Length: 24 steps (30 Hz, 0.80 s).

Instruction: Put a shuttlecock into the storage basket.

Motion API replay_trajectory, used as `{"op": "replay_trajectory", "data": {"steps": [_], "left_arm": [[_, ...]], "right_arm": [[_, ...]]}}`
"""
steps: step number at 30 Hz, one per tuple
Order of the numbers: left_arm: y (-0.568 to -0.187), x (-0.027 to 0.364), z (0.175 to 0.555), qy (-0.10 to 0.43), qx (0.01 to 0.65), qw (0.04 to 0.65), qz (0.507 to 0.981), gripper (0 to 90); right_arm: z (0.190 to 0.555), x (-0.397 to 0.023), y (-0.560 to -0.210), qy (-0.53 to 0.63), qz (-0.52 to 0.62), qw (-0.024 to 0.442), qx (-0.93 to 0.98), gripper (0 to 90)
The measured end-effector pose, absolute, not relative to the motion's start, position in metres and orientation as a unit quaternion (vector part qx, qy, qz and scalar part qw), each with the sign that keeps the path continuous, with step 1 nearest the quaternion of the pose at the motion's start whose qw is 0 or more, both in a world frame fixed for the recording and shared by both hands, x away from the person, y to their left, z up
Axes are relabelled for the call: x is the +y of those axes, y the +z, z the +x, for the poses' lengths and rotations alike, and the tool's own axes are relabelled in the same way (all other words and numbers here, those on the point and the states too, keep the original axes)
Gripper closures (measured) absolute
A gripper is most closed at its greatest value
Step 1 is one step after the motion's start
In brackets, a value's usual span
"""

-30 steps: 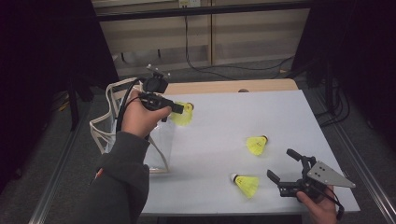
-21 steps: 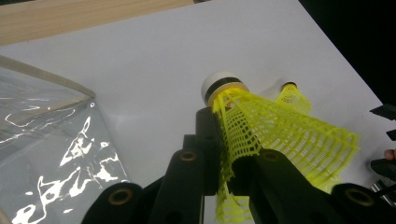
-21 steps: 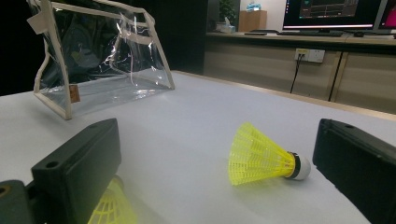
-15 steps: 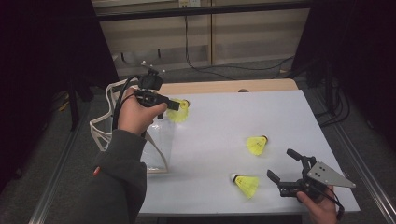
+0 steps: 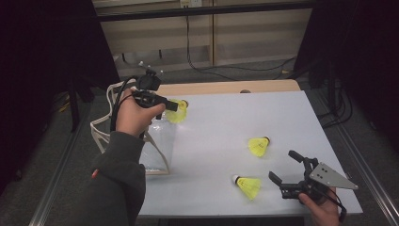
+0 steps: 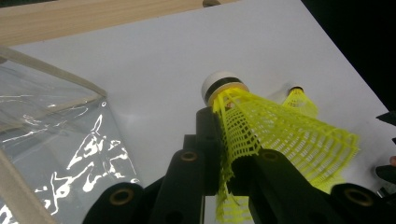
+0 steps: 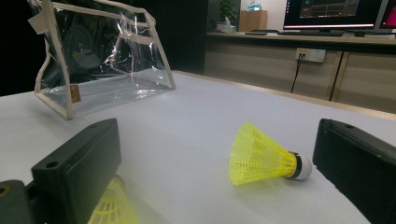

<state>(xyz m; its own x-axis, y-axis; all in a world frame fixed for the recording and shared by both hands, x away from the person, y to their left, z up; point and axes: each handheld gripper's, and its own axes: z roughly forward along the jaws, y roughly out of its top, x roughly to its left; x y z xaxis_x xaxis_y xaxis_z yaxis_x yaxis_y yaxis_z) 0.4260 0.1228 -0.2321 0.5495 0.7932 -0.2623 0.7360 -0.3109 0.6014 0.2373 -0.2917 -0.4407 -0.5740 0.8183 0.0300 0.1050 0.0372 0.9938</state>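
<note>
My left gripper hangs over the table's far left, shut on the mesh skirt of a yellow shuttlecock, just right of the top of a clear bag. In the left gripper view the jaws pinch the skirt of that shuttlecock, its white cork pointing away. My right gripper rests open at the near right edge with nothing between its jaws. One loose shuttlecock lies just left of it, and another shuttlecock lies farther back. The right gripper view shows the farther shuttlecock between the open jaws.
The clear bag with cream trim stands upright at the white table's left edge, its handles hanging off the side. A wooden strip borders the far edge. Cables lie on the floor beyond.
My left gripper has drifted slightly left with the shuttlecock, closer to the bag's top. The right gripper and the two loose shuttlecocks have stayed put.
</note>
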Motion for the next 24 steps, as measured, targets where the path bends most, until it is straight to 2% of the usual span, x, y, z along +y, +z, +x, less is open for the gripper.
{"op": "replay_trajectory", "data": {"steps": [24], "left_arm": [[-0.221, 0.139, 0.429, 0.049, 0.489, 0.349, 0.798, 86.5]], "right_arm": [[0.237, -0.292, -0.440, 0.597, 0.351, 0.300, 0.656, 0.9]]}}
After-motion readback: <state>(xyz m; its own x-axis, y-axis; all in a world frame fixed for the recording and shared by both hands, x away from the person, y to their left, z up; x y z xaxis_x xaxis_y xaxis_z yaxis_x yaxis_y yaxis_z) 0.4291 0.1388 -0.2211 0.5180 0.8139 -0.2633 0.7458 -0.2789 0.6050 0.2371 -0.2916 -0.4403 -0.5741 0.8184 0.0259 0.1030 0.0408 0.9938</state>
